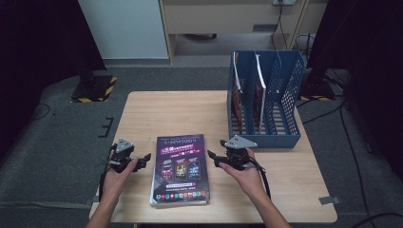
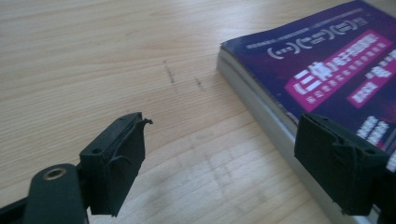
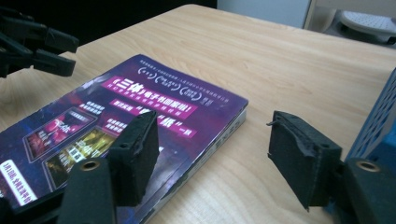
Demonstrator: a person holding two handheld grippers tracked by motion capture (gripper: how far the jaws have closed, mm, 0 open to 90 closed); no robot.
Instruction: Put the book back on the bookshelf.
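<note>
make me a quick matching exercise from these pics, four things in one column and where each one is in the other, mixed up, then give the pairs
Things:
1. purple book
2. blue file rack
3. left tongs
4. right tongs

Places:
A. open, at the book's right edge
B. standing at the table's far right
C. lying flat near the table's front edge, between the two hands
D. open, at the book's left edge

Pairs: 1-C, 2-B, 3-D, 4-A

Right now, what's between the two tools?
The purple book lies flat on the table between the left tool and right tool, seen in the high view.
</note>
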